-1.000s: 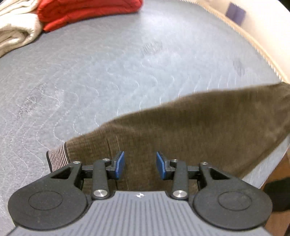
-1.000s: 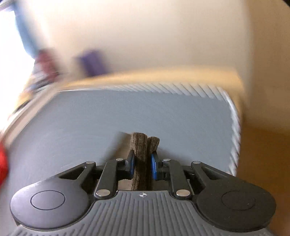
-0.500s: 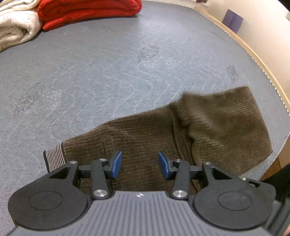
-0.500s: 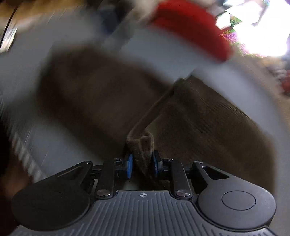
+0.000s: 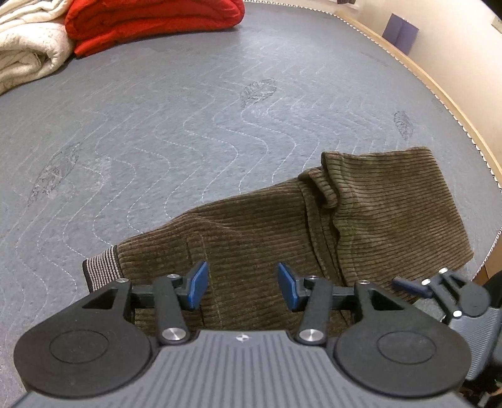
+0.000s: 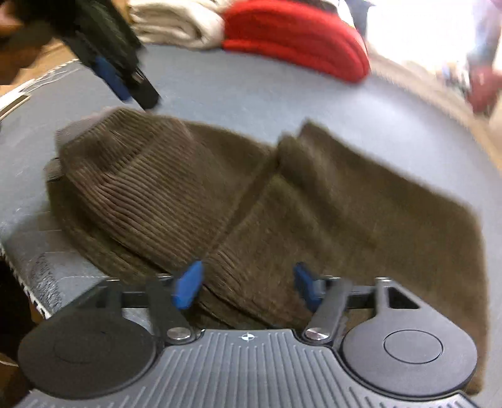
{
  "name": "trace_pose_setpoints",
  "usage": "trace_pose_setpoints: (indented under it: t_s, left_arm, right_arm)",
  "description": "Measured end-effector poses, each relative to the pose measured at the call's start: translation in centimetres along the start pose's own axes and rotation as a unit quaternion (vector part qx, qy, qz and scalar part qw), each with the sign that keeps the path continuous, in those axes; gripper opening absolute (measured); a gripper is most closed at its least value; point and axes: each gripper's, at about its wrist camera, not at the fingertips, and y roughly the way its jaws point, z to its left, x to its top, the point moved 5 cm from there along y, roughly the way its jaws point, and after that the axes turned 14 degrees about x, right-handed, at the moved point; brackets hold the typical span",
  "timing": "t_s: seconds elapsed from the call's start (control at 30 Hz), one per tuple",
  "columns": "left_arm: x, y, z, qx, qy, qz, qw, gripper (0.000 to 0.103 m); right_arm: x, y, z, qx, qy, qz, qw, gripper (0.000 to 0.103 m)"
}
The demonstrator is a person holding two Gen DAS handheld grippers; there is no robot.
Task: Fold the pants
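Note:
The brown corduroy pants lie folded over on the grey quilted mattress, with the striped waistband at the left end. In the right wrist view the pants show a folded layer lying on top. My left gripper is open and empty just above the waist end. My right gripper is open and empty over the near edge of the fold. It also shows at the lower right of the left wrist view. The left gripper shows blurred at the top left of the right wrist view.
A folded red blanket and a cream blanket lie at the far end of the mattress. The mattress edge with a wooden rim runs along the right, beside a wall.
My right gripper carried the leg end over onto the pants, then opened and let go. The pants now lie folded. My left gripper stayed open in place.

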Motion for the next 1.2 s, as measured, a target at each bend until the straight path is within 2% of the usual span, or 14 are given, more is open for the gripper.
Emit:
trace_pose_setpoints:
  t_s: [0.1,0.17,0.23,0.27,0.4,0.5,0.57,0.7,0.8,0.87,0.93,1.03,1.13,1.2]
  left_arm:
    - [0.2,0.1,0.1,0.006,-0.005,-0.001,1.0,0.063]
    - [0.4,0.3,0.0,0.007,-0.008,0.0,0.9999,0.063]
    - [0.7,0.4,-0.2,0.006,-0.011,0.0,0.9999,0.063]
    - [0.8,0.5,-0.3,0.005,-0.011,0.0,0.9999,0.063]
    - [1.6,0.6,-1.7,-0.002,-0.007,-0.001,1.0,0.063]
    - [2.1,1.1,-2.9,-0.005,-0.005,0.003,1.0,0.063]
    - [2.6,1.5,-3.7,-0.008,-0.006,0.007,0.9999,0.063]
    - [3.4,2.2,-5.7,-0.011,-0.001,0.008,0.9999,0.063]
    - [4.2,2.6,-6.9,-0.017,-0.002,0.006,0.9998,0.063]
    - [4.7,2.8,-7.3,-0.019,-0.009,0.007,0.9998,0.063]
    - [5.1,3.2,-7.5,-0.023,-0.022,0.009,0.9994,0.063]
    - [5.7,4.3,-7.2,-0.036,-0.057,0.024,0.9974,0.063]
    - [6.2,5.6,-7.1,-0.056,-0.091,0.043,0.9934,0.063]
    - [6.6,6.4,-7.3,-0.065,-0.106,0.054,0.9908,0.064]
  right_arm:
    - [-0.2,0.8,0.6,0.031,0.005,0.009,0.999,0.04]
    - [0.0,0.6,1.9,0.019,-0.037,0.005,0.999,0.035]
    - [0.1,-0.1,2.2,0.017,-0.051,-0.003,0.999,0.023]
    - [0.4,-0.6,2.1,0.027,-0.046,-0.012,0.998,0.009]
    - [1.0,-2.5,2.4,0.035,-0.069,-0.049,0.996,0.009]
    - [-0.9,-0.7,2.0,0.071,-0.062,0.016,0.995,0.012]
    - [-1.2,-1.2,2.2,0.07,-0.073,0.013,0.995,0.014]
    - [-0.6,-3.5,1.6,0.1,-0.035,-0.04,0.994,0.022]
    - [-0.3,-4.9,0.7,0.075,-0.016,-0.093,0.993,0.037]
    - [-0.4,-4.9,0.1,0.07,0.004,-0.106,0.992,0.039]
    - [-0.9,-3.8,-0.6,0.053,0.019,-0.092,0.994,0.04]
    - [-3.1,-0.2,-1.5,0.047,0.029,0.019,0.998,0.04]
    - [-2.8,-0.8,-1.0,0.055,0.01,0.012,0.998,0.041]
    - [-2.7,-2.0,-1.1,0.087,0.025,-0.009,0.996,0.04]
